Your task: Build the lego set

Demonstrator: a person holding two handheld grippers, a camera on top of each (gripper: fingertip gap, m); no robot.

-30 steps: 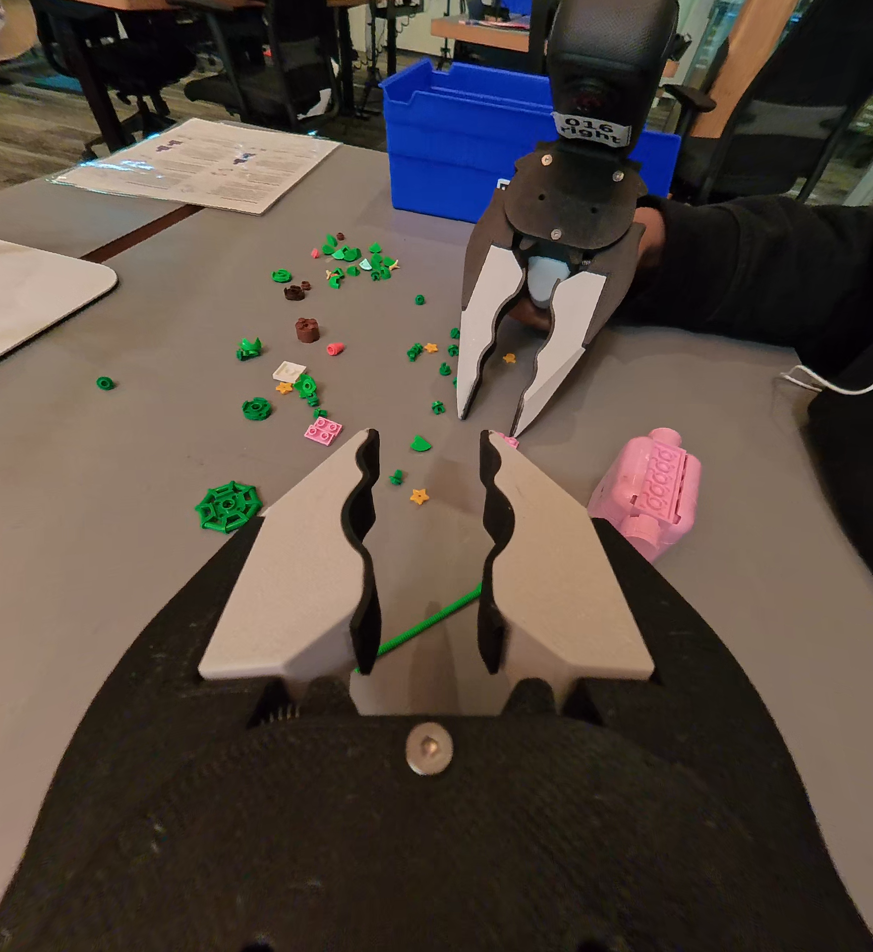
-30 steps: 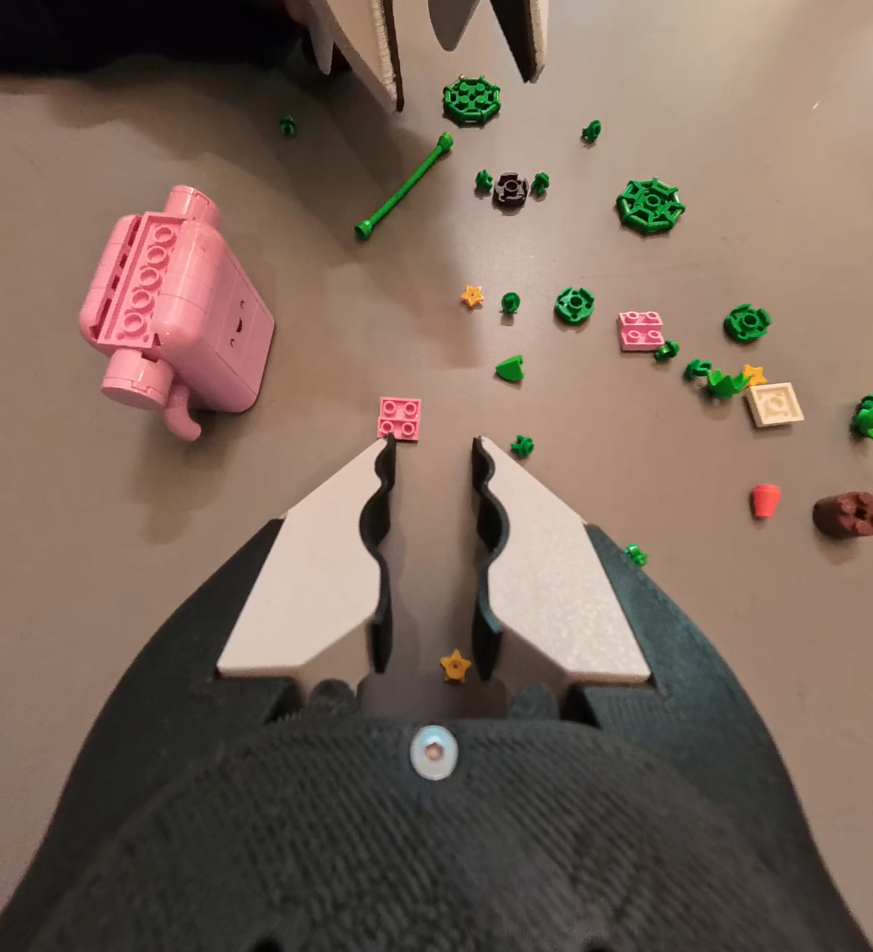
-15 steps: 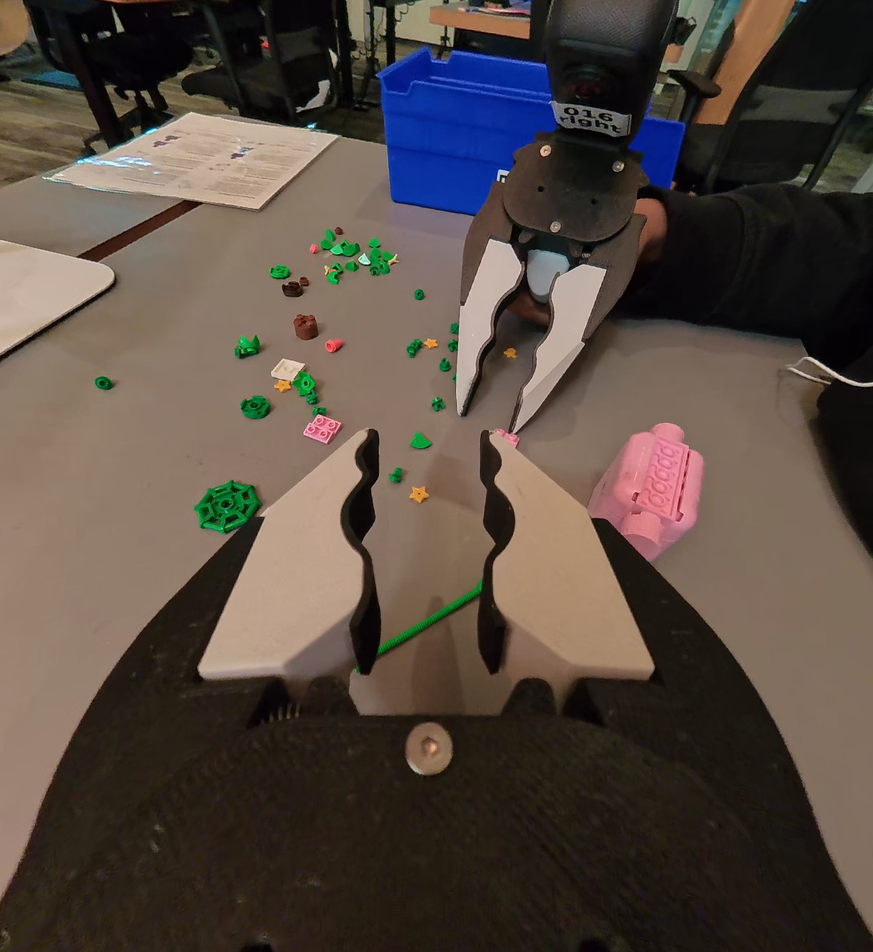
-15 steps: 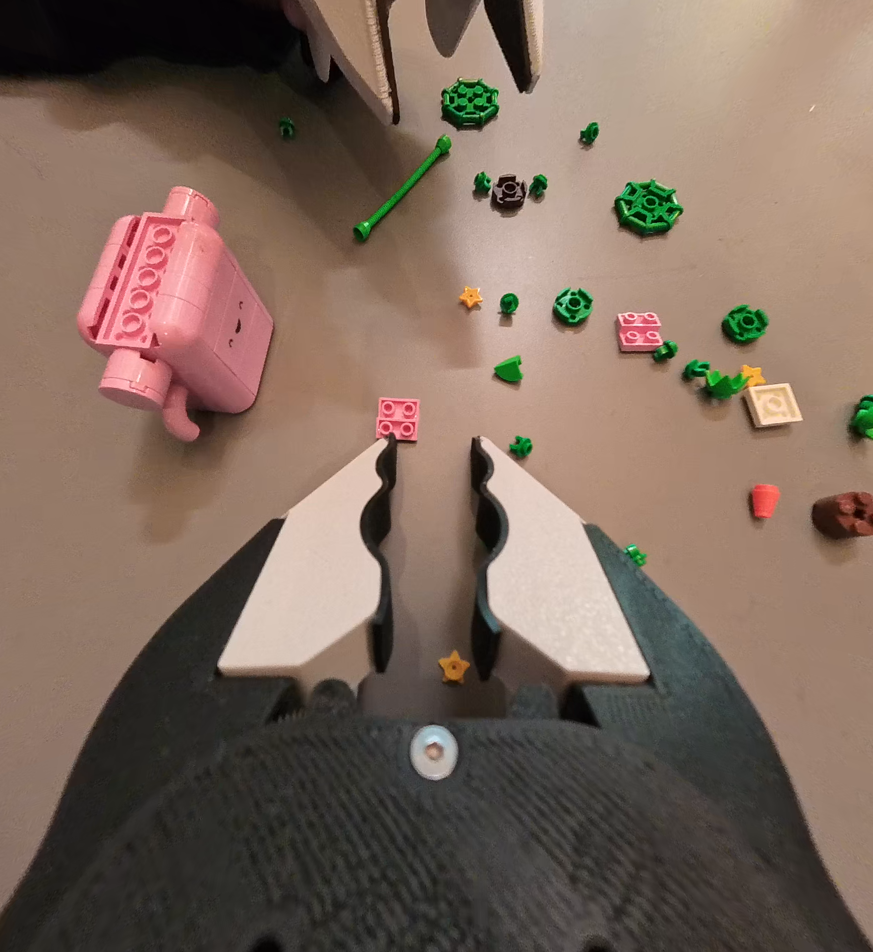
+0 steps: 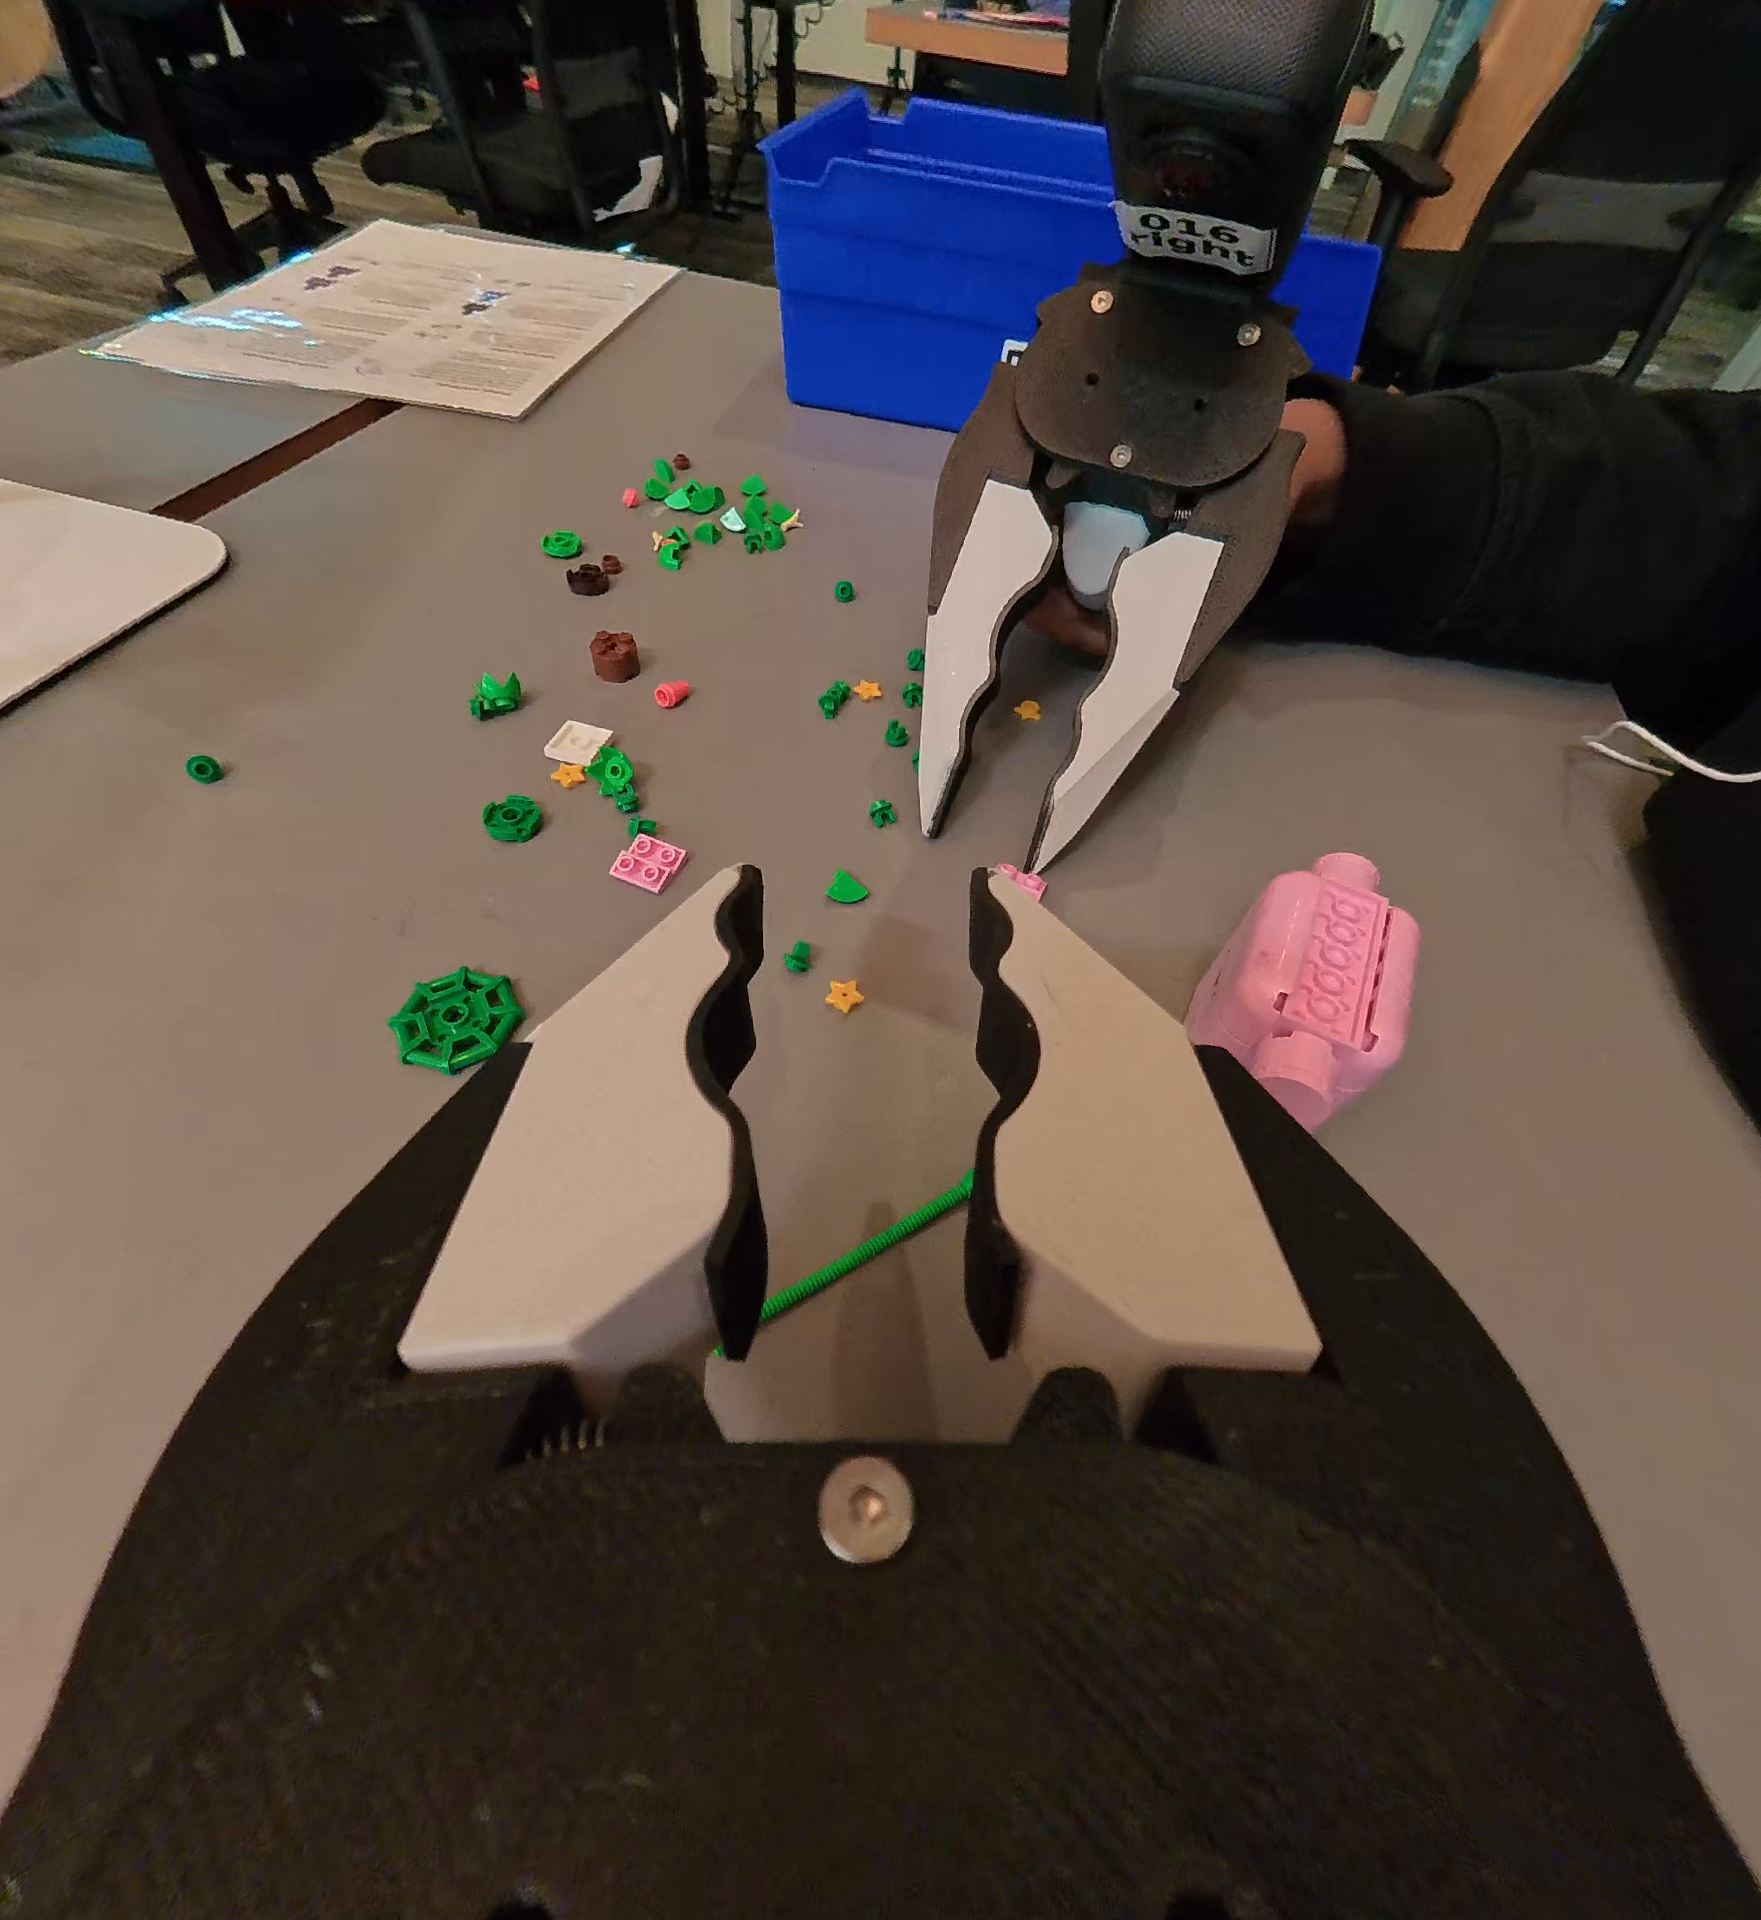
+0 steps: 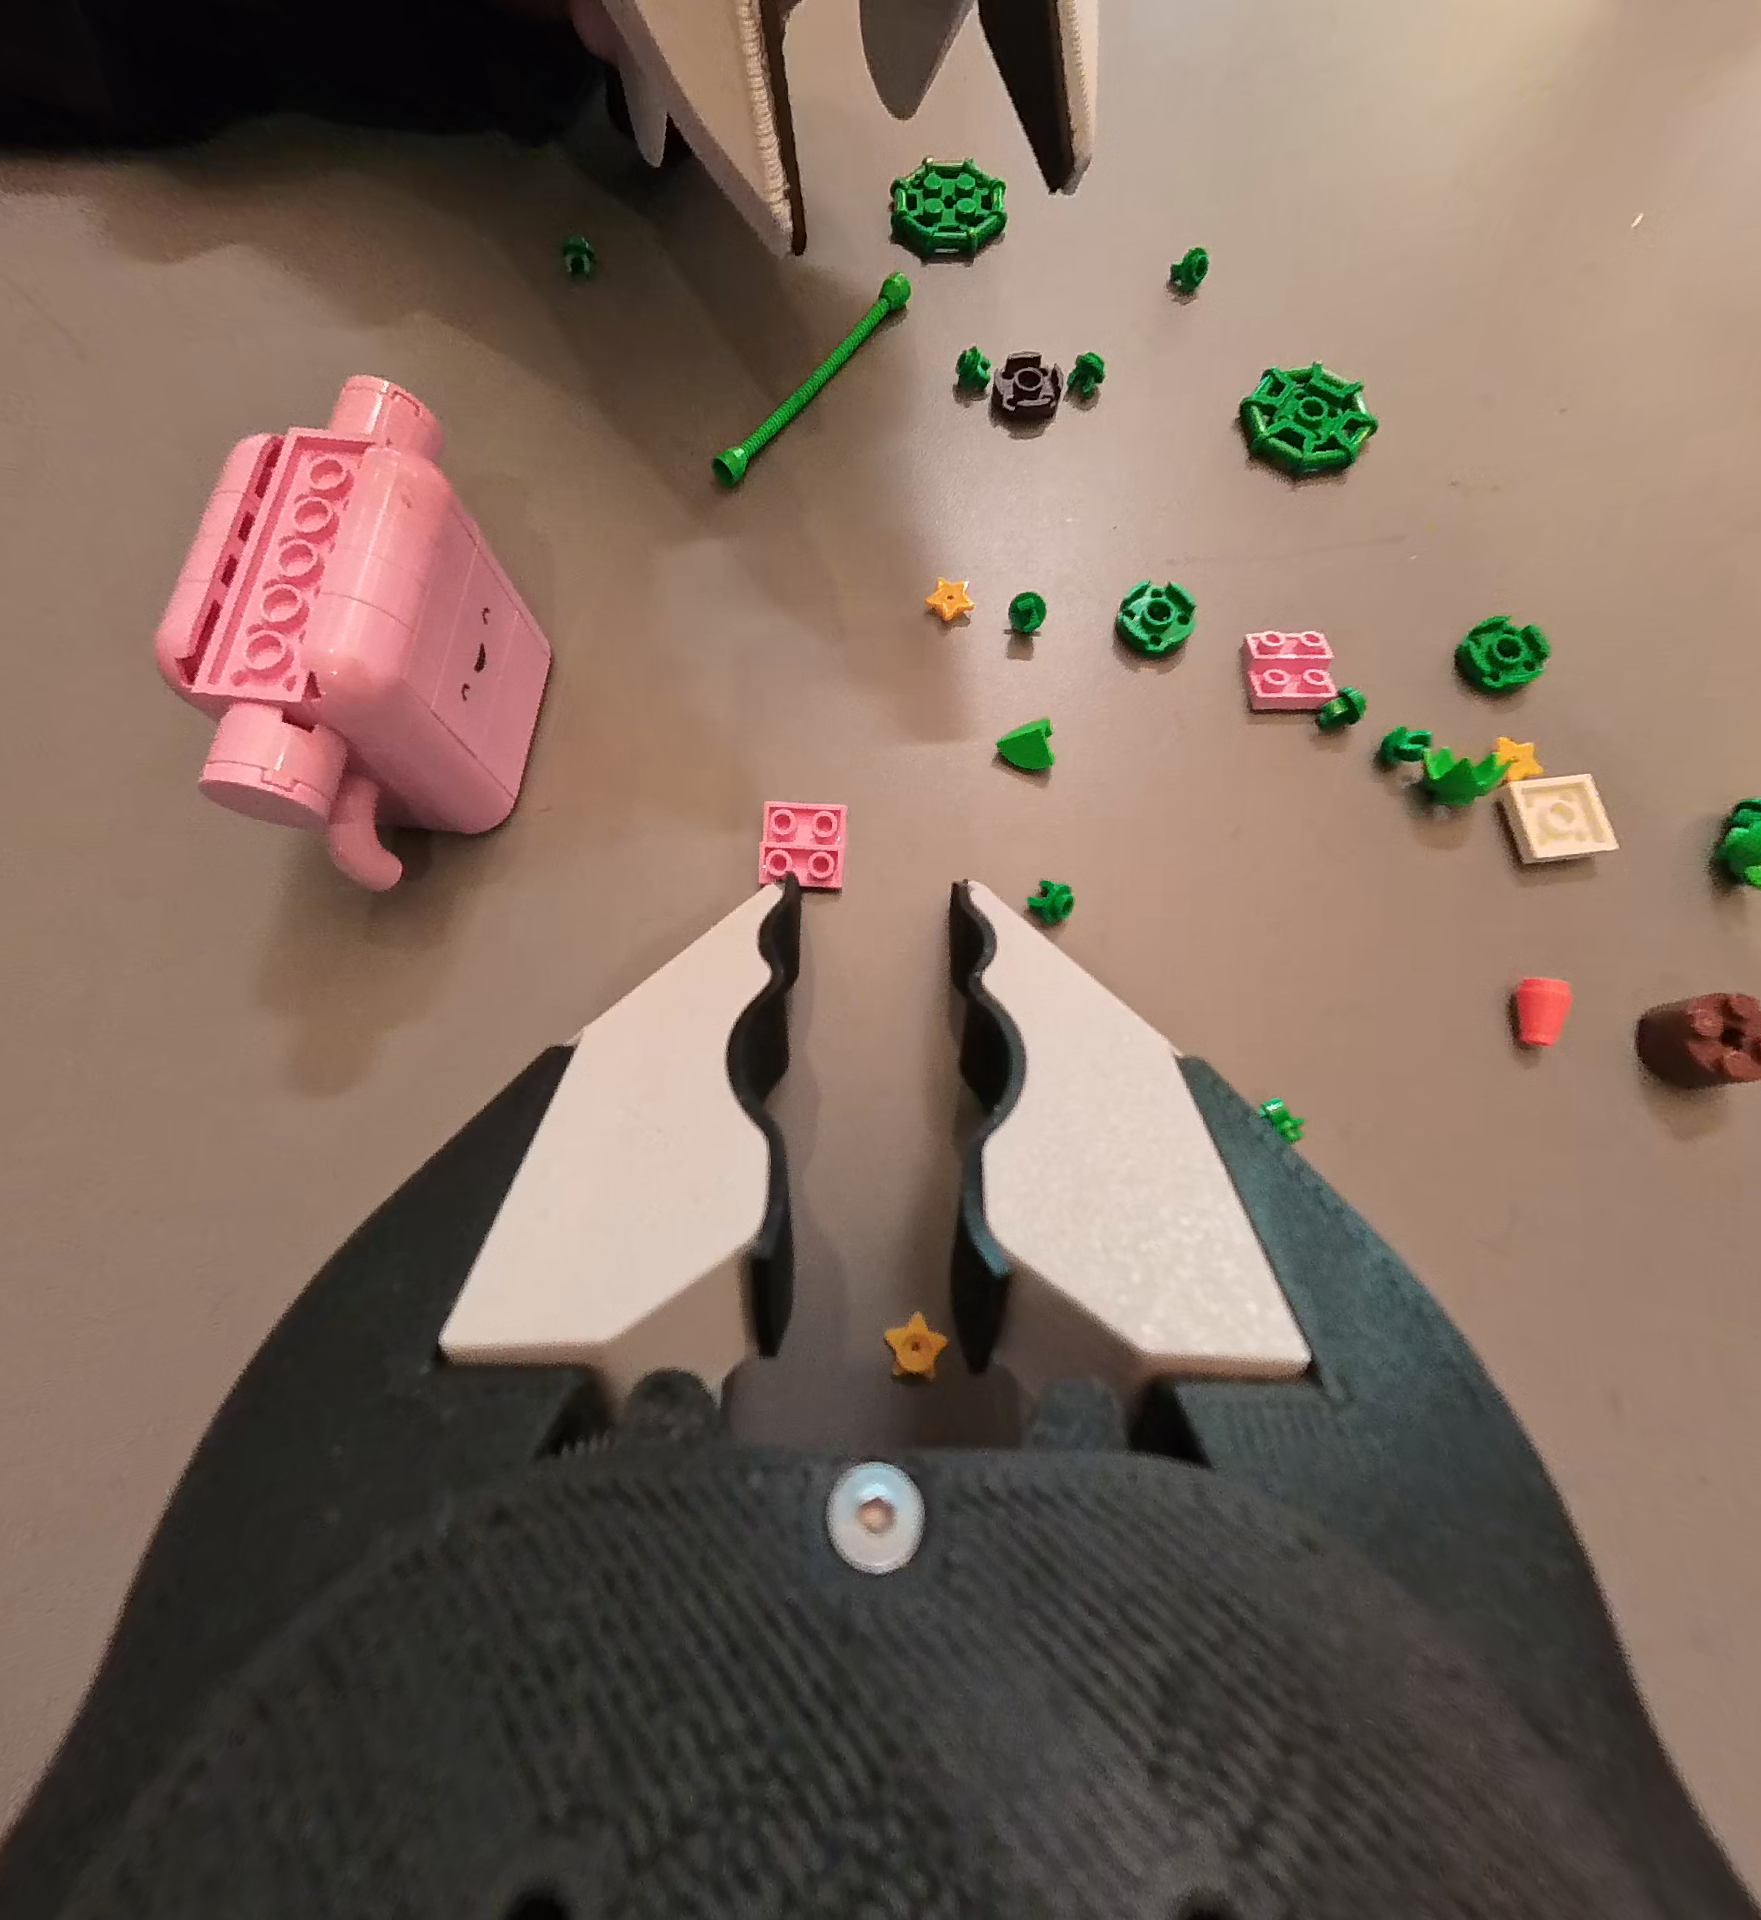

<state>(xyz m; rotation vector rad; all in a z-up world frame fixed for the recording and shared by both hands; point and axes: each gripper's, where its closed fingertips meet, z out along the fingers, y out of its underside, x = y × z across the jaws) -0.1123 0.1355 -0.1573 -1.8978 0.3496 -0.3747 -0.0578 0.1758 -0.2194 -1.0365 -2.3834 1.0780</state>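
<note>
A built pink lego body lies on its side on the grey table; it also shows in the left wrist view. A small pink 2x2 plate lies just ahead of my right gripper's left fingertip. My right gripper is open and empty, low over the table; it shows in the left wrist view too. My left gripper is open and empty, above a thin green rod, which also shows in the right wrist view.
Loose small pieces are scattered about: green web discs, a second pink plate, a cream tile, a brown round brick, yellow stars. A blue bin and an instruction sheet are at the far edge. Spacing between my two grippers at the tips: around 10 cm. The cream tile sits 11 cm or so from the ends of my right fingers. Look for it in the left wrist view too.
Both grippers have barely moved; the right gripper's fingertip has crept slightly closer to the small pink plate. Nothing was picked up or let go.
</note>
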